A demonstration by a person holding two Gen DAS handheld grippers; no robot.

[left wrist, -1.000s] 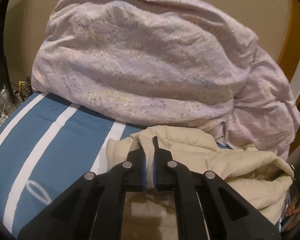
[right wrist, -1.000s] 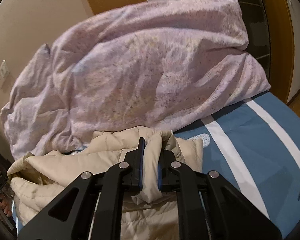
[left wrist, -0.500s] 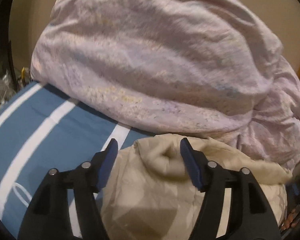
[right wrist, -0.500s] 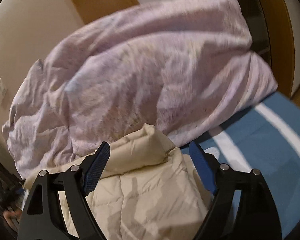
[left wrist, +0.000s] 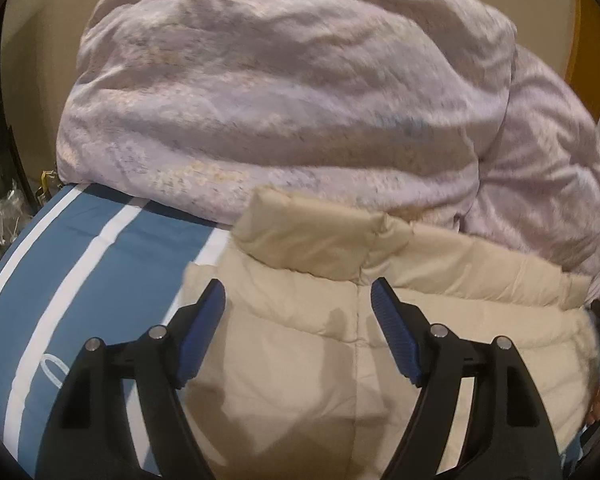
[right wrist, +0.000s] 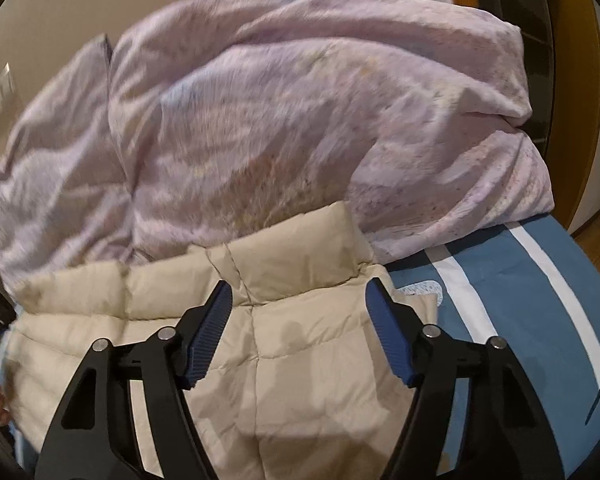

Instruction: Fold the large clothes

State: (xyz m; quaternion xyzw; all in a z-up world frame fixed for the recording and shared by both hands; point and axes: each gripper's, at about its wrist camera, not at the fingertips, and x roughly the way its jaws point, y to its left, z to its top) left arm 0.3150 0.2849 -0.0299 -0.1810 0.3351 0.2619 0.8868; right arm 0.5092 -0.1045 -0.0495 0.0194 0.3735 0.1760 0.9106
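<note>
The fingers (left wrist: 204,322) of the left gripper (left wrist: 298,304) were spread wide and held nothing, poised over the cream quilted jacket (left wrist: 320,344); the right gripper (right wrist: 298,304) was equally spread above the jacket (right wrist: 300,344), its blue ribbed pads (right wrist: 388,338) clear of the fabric. The jacket's lower portion was cut off behind the gripper bodies. The jacket, puffy with stitched panels and a raised collar (left wrist: 312,236), lay on a blue bed cover with white stripes (left wrist: 100,264), its collar against a heaped, wrinkled lilac duvet (left wrist: 284,92). Motion blur obscured the duvet's print.
</note>
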